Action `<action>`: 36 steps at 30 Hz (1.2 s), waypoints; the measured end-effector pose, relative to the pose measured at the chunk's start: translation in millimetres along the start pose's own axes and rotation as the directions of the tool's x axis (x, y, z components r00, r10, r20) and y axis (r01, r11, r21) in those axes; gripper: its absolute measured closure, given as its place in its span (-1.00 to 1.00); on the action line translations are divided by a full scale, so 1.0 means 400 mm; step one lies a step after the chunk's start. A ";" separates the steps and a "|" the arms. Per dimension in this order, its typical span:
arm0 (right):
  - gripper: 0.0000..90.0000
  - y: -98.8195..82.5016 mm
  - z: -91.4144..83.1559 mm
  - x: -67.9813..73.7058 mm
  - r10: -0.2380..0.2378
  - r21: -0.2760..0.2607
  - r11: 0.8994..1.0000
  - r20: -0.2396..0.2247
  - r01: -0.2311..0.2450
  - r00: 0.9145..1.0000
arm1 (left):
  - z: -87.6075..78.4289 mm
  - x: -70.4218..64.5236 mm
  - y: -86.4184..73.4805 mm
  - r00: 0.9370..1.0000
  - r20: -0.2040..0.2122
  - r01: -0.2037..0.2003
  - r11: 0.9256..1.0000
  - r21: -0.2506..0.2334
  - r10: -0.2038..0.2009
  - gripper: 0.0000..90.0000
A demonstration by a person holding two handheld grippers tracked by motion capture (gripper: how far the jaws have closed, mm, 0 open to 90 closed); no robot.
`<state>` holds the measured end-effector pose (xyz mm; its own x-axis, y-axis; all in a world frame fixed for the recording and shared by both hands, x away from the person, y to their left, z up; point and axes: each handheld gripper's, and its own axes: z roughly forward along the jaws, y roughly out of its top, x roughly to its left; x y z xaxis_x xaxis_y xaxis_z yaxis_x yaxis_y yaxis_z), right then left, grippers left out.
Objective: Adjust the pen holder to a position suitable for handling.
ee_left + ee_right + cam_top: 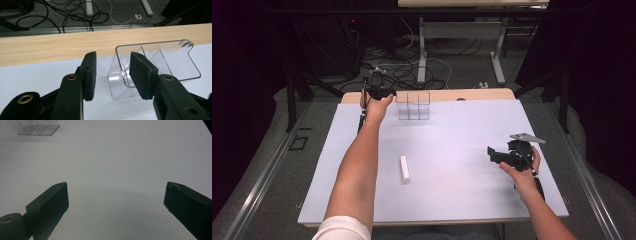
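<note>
So we're at the grab-the-box stage, as far as we can judge. Starting nearest to us: the right gripper (496, 154) sits idle around 4 o'clock on the white table (452, 200), jaws spread wide with only bare tabletop between them in the right gripper view. A little further in, roughly at the middle of the table towards 7 o'clock, lies a small white stick (404, 169), untouched and well apart from both hands.

Then way out at 11 o'clock, the left gripper (112, 72) is at the clear plastic box (155, 62), which stands near the far edge, just beside the bare wooden strip (50, 47). Its jaws are partly spread, and one looks like it's already inside the box's near corner with the other outside, so the wall sits between them. The pads don't press on it yet.

Next move, we reckon: squeeze down on that wall squarely, and gently, since thin plastic could slip or tip.

Hard-to-read bits: the box is see-through, so its dividers and exact wall line are murky, and the jaw covers part of it. From above, the hand covers the left gripper's tips.
</note>
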<state>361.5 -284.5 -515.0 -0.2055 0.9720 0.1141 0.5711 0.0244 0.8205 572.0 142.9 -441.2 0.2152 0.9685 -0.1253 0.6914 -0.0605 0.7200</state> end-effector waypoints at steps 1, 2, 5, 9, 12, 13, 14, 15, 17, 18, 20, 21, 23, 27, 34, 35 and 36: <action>-0.89 0.000 0.000 0.000 0.000 0.000 1.000 0.000 0.000 1.000 | 0.002 -0.001 0.000 1.000 0.003 0.000 1.000 0.006 0.000 0.34; -0.88 0.000 0.000 0.000 0.000 0.000 1.000 -0.002 0.000 1.000 | 0.003 -0.002 -0.001 1.000 0.016 0.002 1.000 0.017 -0.003 0.37; -0.88 0.001 -0.001 0.000 0.002 0.000 1.000 -0.005 -0.002 1.000 | 0.017 -0.007 -0.006 1.000 0.018 0.003 1.000 0.022 -0.004 0.38; -0.86 0.000 0.000 0.000 -0.003 0.005 1.000 -0.006 0.003 1.000 | 0.028 -0.010 -0.010 1.000 0.015 0.009 0.999 0.043 -0.010 0.41; -0.86 0.000 0.001 0.000 -0.007 0.006 1.000 -0.010 0.007 1.000 | 0.035 -0.012 -0.013 1.000 0.019 0.010 0.999 0.044 -0.011 0.48; -0.86 0.000 0.001 0.001 -0.002 0.007 1.000 -0.011 0.002 1.000 | 0.038 -0.012 -0.016 1.000 0.024 0.017 0.999 0.047 -0.018 0.48; -0.86 0.000 0.001 0.001 -0.001 0.007 1.000 -0.011 0.001 1.000 | 0.038 -0.012 -0.016 1.000 0.024 0.017 0.999 0.047 -0.018 0.49; -0.86 0.000 0.002 0.002 0.001 0.008 1.000 -0.014 -0.001 1.000 | 0.040 -0.013 -0.018 1.000 0.023 0.014 0.998 0.054 -0.015 0.49; -0.86 0.000 0.002 0.001 -0.004 0.008 1.000 -0.014 0.004 1.000 | 0.044 -0.014 -0.021 1.000 0.019 0.010 0.999 0.050 -0.011 0.49; -0.86 -0.001 0.003 0.003 0.001 0.011 1.000 -0.015 -0.001 1.000 | 0.047 -0.017 -0.023 1.000 0.016 0.007 0.998 0.055 -0.008 0.49; -0.86 -0.001 0.003 0.003 -0.002 0.011 1.000 -0.018 0.002 1.000 | 0.050 -0.018 -0.024 1.000 0.013 0.003 0.999 0.051 -0.003 0.49; -0.86 -0.001 0.003 0.003 -0.002 0.011 1.000 -0.018 0.002 1.000 | 0.052 -0.018 -0.025 1.000 0.014 0.001 0.998 0.055 -0.001 0.50; -0.86 -0.001 0.003 0.003 0.001 0.013 1.000 -0.021 -0.001 1.000 | 0.055 -0.020 -0.027 1.000 0.019 0.009 0.998 0.057 -0.010 0.50; -0.86 -0.001 0.005 0.002 -0.001 0.017 1.000 -0.027 0.002 1.000 | 0.058 -0.018 -0.034 1.000 0.008 0.000 0.998 0.061 -0.001 0.51; -0.85 -0.003 0.009 0.005 -0.006 0.025 1.000 -0.033 0.007 0.999 | 0.055 -0.015 -0.037 1.000 0.019 0.009 0.998 0.068 -0.010 0.52; -0.85 -0.004 0.010 0.006 -0.010 0.028 1.000 -0.035 0.011 0.999 | 0.053 -0.017 -0.036 1.000 0.022 0.004 0.997 0.076 -0.005 0.57; -0.85 -0.004 0.011 0.008 -0.012 0.028 1.000 -0.036 0.013 0.999 | 0.053 -0.020 -0.037 1.000 0.023 0.009 0.997 0.072 -0.010 0.61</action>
<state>363.2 -280.6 -518.5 -0.2409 0.9625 0.1245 0.5902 0.0435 0.8061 574.6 131.1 -465.2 0.2238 0.9633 -0.1485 0.7413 -0.0692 0.6676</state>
